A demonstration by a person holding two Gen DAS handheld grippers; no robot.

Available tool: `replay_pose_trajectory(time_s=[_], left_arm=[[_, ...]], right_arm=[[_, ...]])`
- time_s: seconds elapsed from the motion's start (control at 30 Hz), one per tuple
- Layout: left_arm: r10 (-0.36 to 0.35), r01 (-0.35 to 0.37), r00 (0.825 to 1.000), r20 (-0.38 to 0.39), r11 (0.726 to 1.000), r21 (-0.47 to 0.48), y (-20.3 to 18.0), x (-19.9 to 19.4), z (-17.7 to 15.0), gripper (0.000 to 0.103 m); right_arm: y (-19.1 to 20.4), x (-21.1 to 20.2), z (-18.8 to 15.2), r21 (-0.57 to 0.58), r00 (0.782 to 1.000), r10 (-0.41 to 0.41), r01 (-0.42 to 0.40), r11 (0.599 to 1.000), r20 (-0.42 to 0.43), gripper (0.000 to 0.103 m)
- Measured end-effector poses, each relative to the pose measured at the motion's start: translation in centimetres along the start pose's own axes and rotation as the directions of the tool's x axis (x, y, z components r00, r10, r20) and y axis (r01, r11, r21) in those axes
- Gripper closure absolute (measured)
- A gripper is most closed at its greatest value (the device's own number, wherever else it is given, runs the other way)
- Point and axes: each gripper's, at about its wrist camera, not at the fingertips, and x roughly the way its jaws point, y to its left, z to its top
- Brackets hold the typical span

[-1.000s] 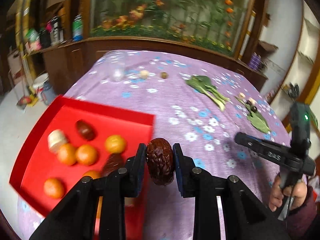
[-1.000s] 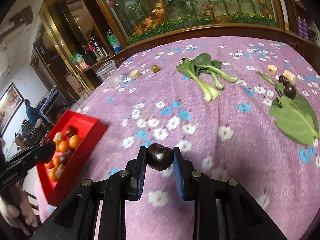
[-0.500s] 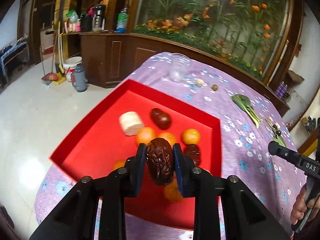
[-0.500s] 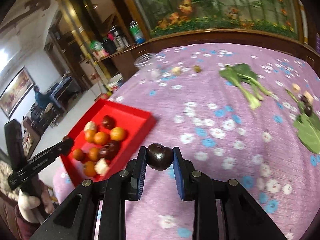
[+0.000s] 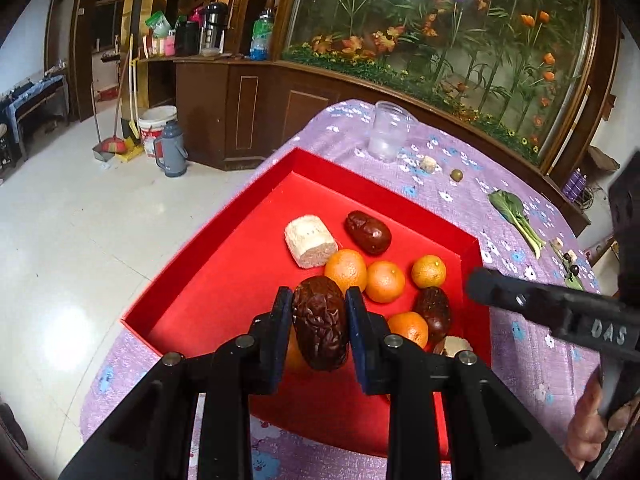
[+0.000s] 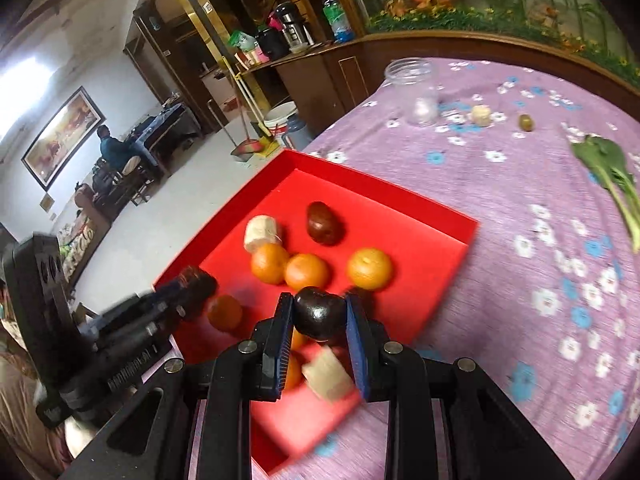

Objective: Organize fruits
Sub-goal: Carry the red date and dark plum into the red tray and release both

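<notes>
Your left gripper (image 5: 319, 322) is clamped on a wrinkly red date (image 5: 320, 322), hanging right over the red tray (image 5: 208, 264). Your right gripper (image 6: 319, 316) is pinching a dark glossy plum-like fruit (image 6: 319, 312) above the same tray's near side. Already in there: oranges (image 5: 345, 270), another date (image 5: 368, 232), and a pale chunk (image 5: 310, 241). Greens (image 6: 604, 170) lie on the purple cloth (image 6: 520, 240).

Red tray (image 5: 224, 248); orange mandarins (image 5: 385, 281); purple tablecloth (image 6: 520, 240), white-blue flowers; green leafy vegetable (image 5: 514, 216).
</notes>
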Motion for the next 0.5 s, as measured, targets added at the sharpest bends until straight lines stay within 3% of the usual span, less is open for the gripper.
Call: replay_pose_trajectory(time_s=[0.33,0.4,0.5], left_arm=[[-0.038,0.038,0.999,-0.033,0.999,-0.002,-0.1,1.2,-0.2,0.074],[-0.043,0.043,0.999,-0.032,0.999,0.002,-0.2,1.1,-0.2,0.059],[-0.042,0.042,0.999,-0.023,0.999,0.006,-0.3,0.8,-0.2,0.045]], right_arm=[[0.6,4.3,2.0,0.006,0.998,-0.044,0.045,0.999,-0.043,0.074],[0.7,4.7,2.0,0.004,0.998,-0.055,0.056,0.998,-0.043,0.073],[0.8,4.9,2.0,0.010,0.998,-0.052,0.052,0.999,-0.040,0.073]])
